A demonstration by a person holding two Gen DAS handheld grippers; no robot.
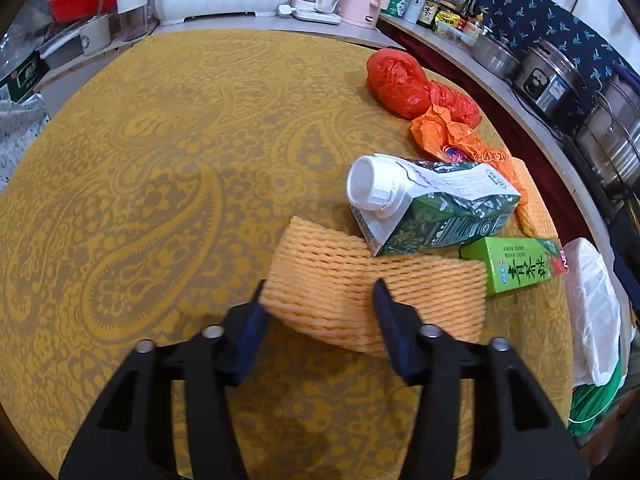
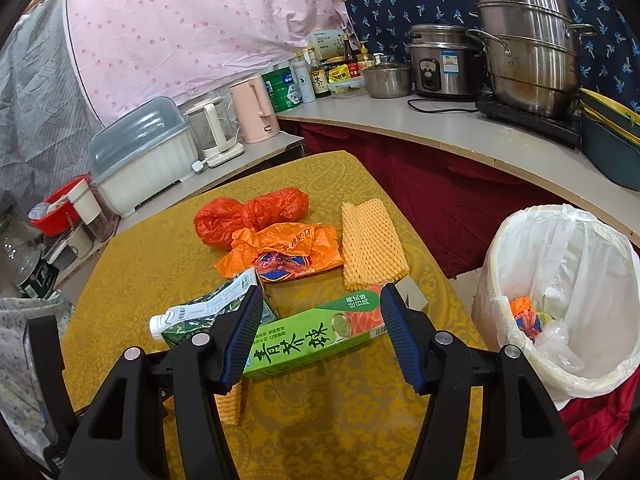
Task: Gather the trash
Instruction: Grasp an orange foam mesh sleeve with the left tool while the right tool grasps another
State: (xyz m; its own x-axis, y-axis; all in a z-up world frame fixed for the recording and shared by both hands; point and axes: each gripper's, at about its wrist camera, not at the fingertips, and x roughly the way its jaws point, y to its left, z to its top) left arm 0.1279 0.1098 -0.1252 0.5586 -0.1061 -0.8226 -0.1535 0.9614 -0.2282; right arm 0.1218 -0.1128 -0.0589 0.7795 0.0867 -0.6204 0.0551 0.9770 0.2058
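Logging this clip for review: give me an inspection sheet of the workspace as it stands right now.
Surface: table under a yellow paisley cloth.
Job's things: foam net, milk carton lying on its side, green box, orange bag, red bag, second foam net; lined bin beside the table, some trash already inside.
Clutter: nothing seen on the table beyond the trash.
Grippers: left gripper open, straddling the foam net; right gripper open over the green box.
Cables: black cord on the counter by the rice cooker.
Surroundings: kettles, bottles, steel pots on the counter.
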